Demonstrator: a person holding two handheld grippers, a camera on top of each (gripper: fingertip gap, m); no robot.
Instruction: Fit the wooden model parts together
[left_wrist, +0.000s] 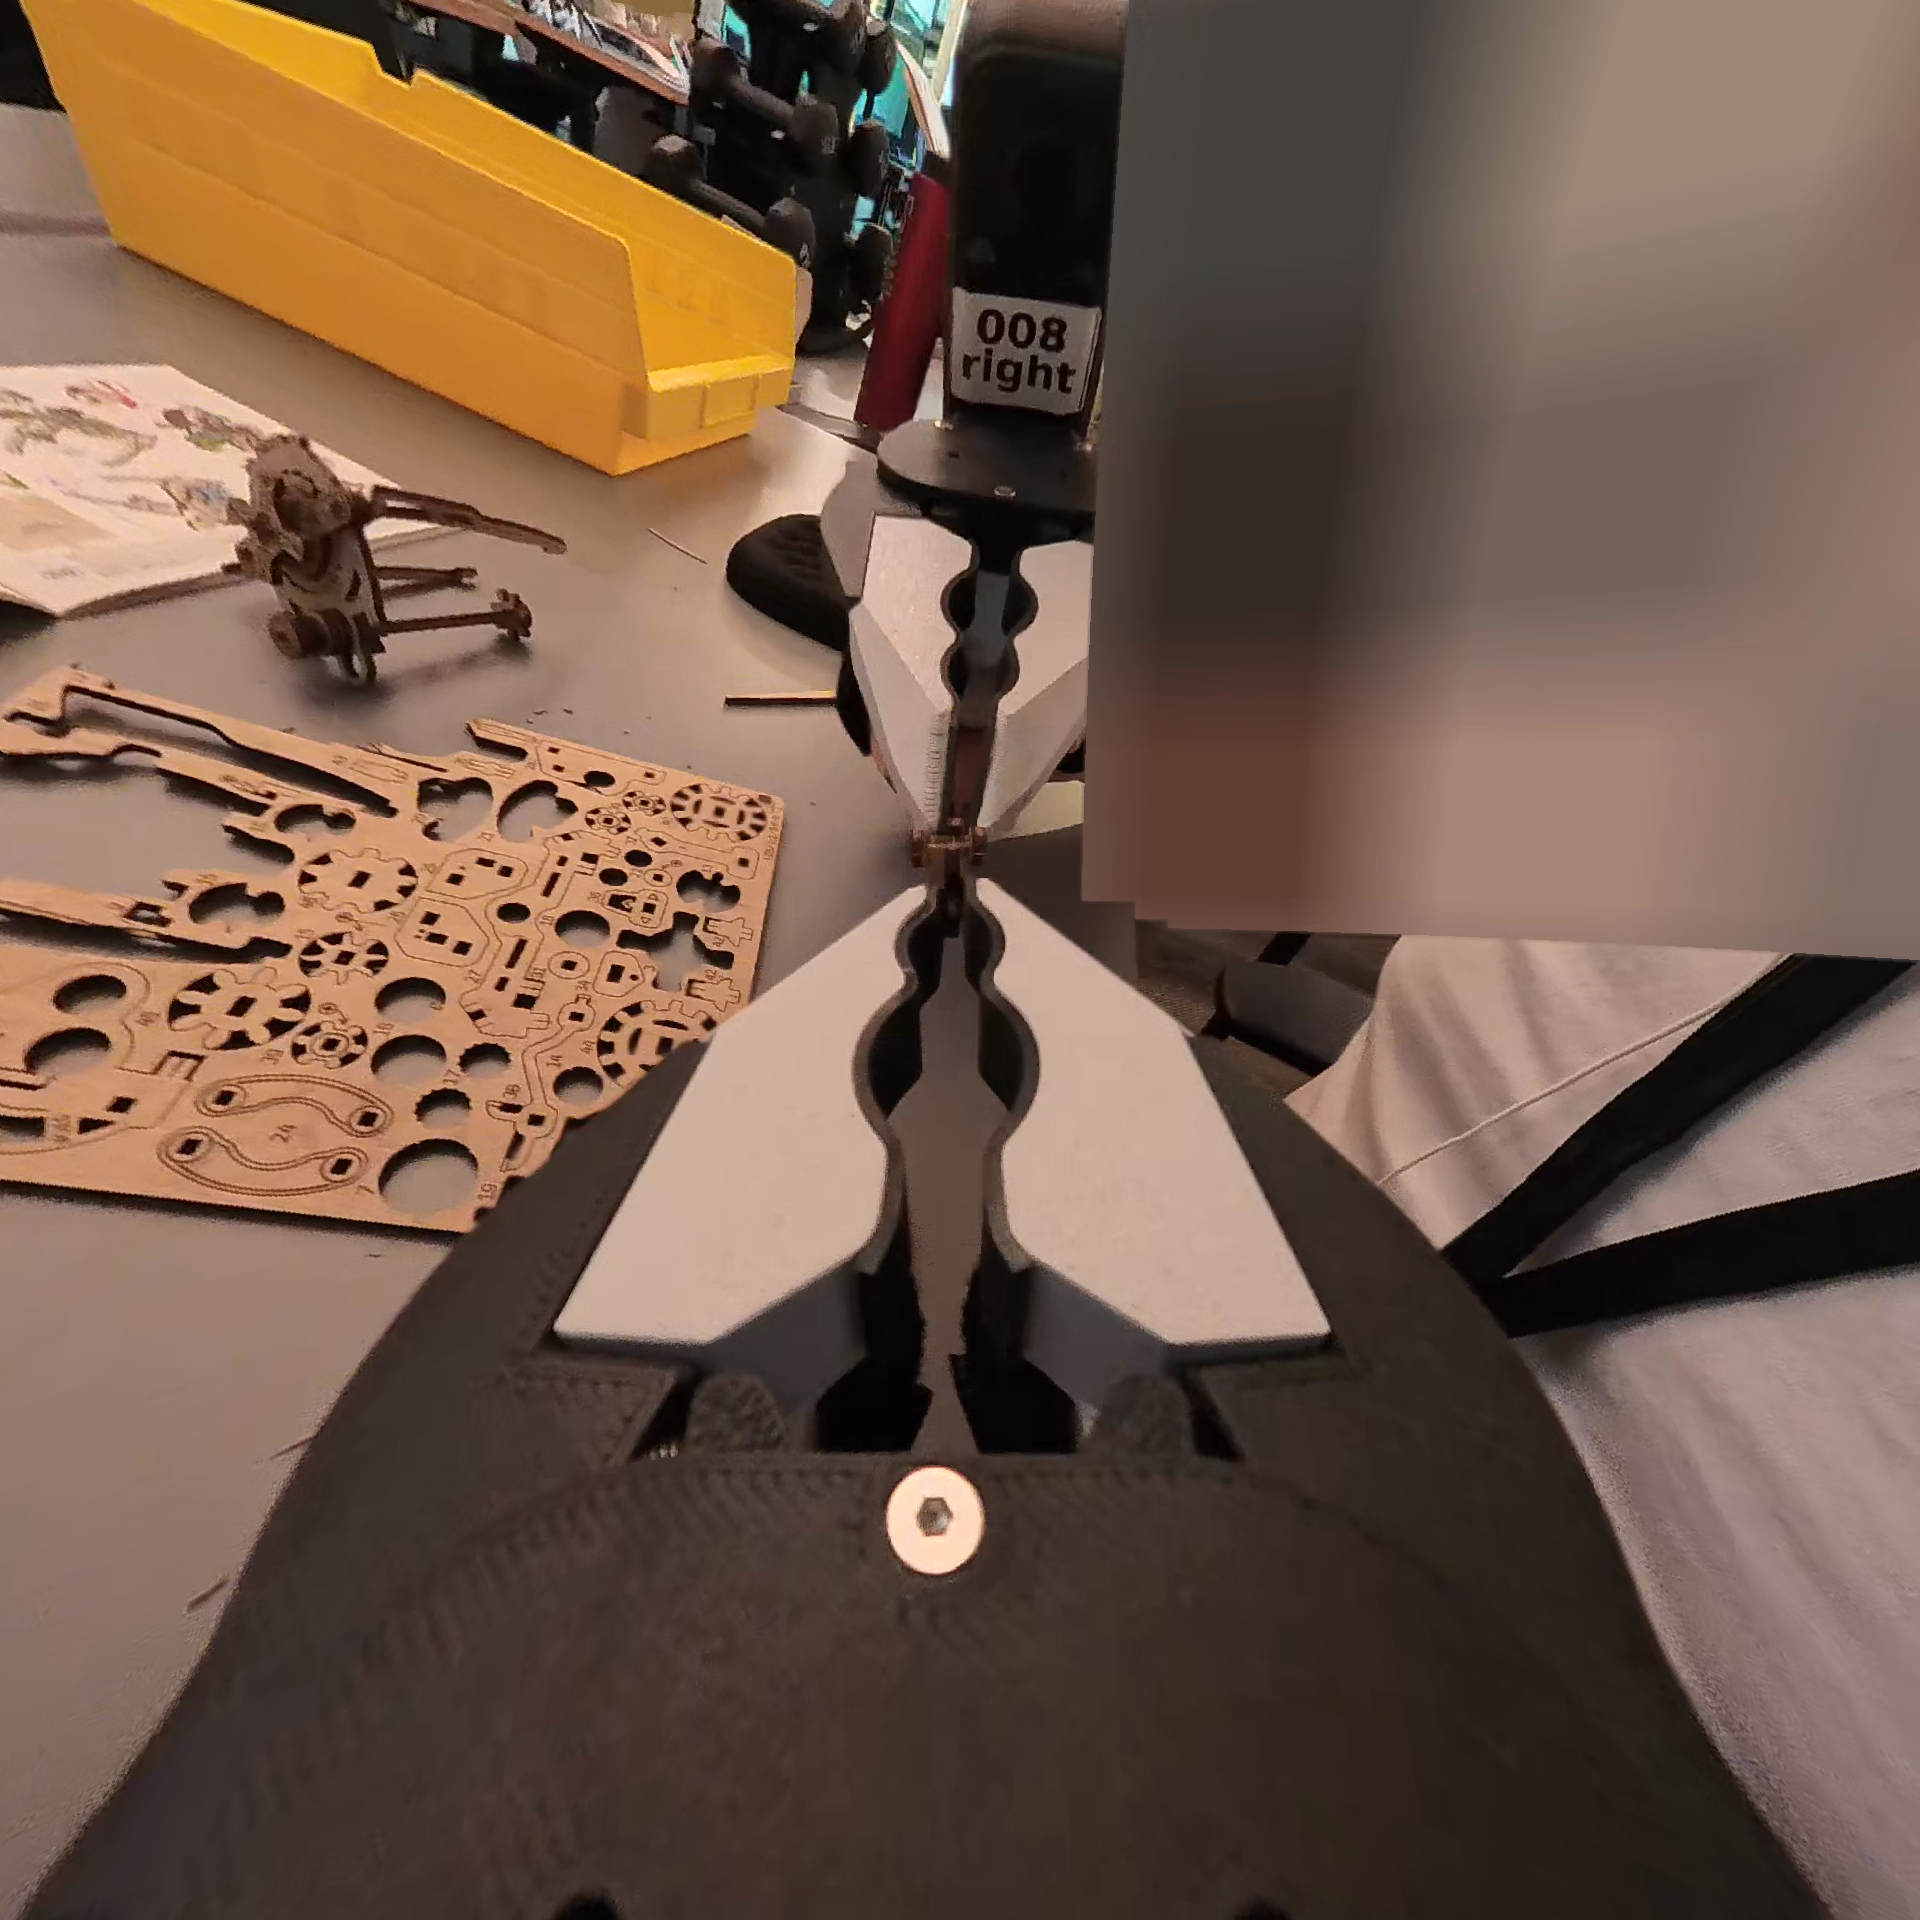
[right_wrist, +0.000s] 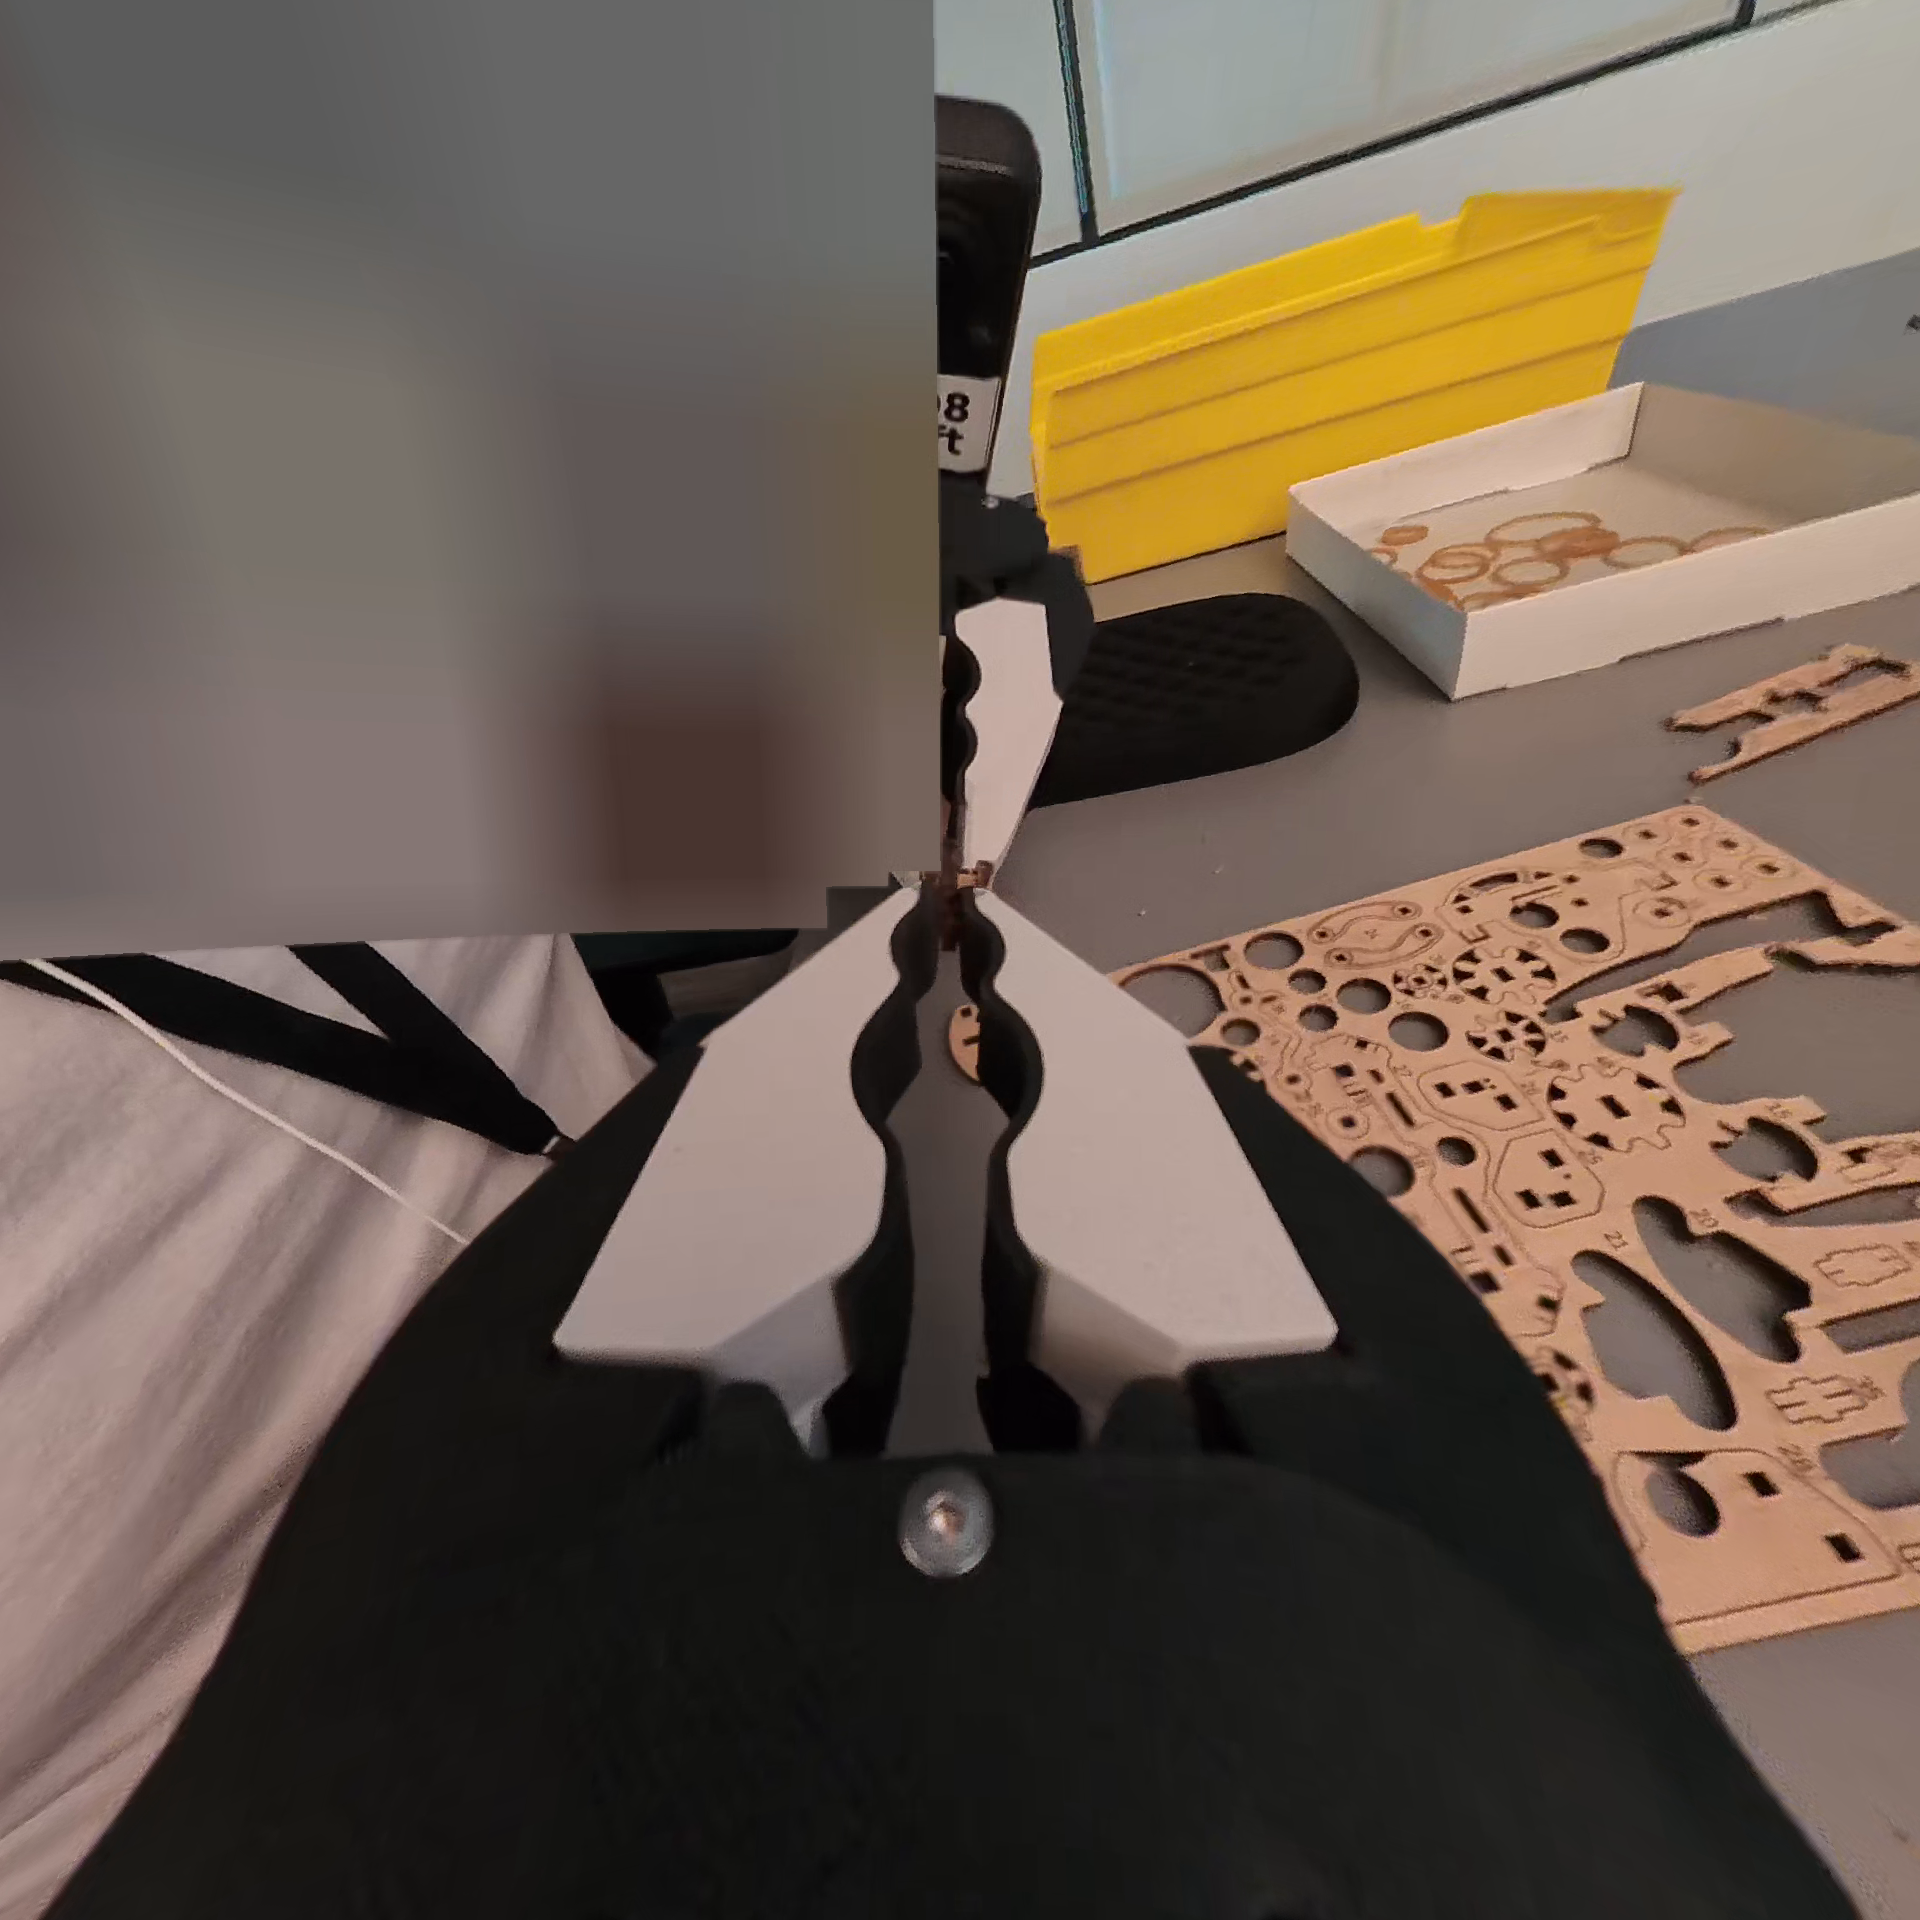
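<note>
In the left wrist view the left gripper (left_wrist: 948, 902) and the right gripper (left_wrist: 951, 821) meet tip to tip above the bench (left_wrist: 644, 623), each clenched on a small wooden part (left_wrist: 945, 847), while the half-built wooden model (left_wrist: 312, 561) stands far left and the punched-out part sheet (left_wrist: 364, 966) lies near left, so much assembly seems left. In the right wrist view the right gripper (right_wrist: 948, 914) pinches a thin strip (right_wrist: 949, 925) whose long axis runs toward the left gripper (right_wrist: 961, 862); the cross-piece (right_wrist: 966, 881) lies crosswise, perhaps partly seated, though too small to tell.

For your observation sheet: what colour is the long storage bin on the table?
Yellow. The storage bin shows best in the left wrist view.
</note>
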